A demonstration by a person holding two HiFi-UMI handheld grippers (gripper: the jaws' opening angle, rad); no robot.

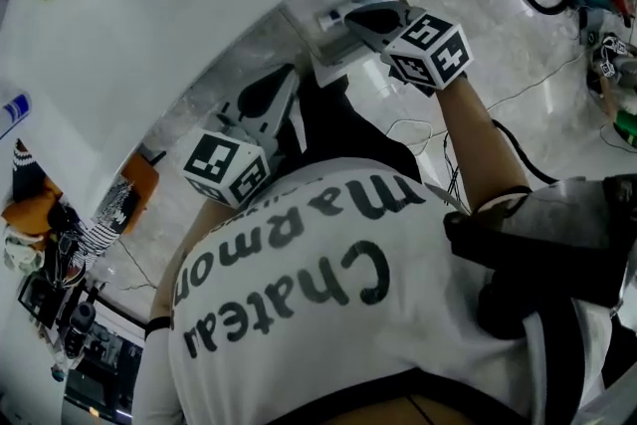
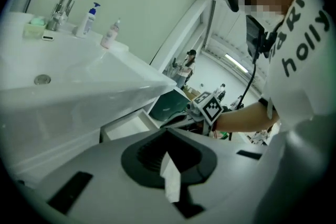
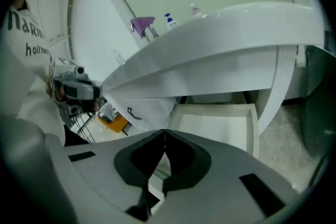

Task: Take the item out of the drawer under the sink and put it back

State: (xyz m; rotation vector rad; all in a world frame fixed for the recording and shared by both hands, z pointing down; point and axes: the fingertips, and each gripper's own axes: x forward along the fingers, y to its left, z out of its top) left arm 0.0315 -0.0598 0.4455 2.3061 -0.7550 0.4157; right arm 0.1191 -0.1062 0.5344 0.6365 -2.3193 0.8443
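white drawer (image 3: 210, 131) under the white ceramic sink (image 2: 79, 78) is sitting pulled open. right claw (image 3: 165, 134) is pointing down at the drawer's near corner w/ jaws pressed together, nothing betw. them. left claw (image 2: 167, 132) is hovering beside it, nearer the person's white printed t-shirt (image 1: 328, 314), tips also meeting. item: can't make it out in any view.

The drawer (image 3: 212, 126) stands pulled out beneath the sink (image 3: 236, 34).
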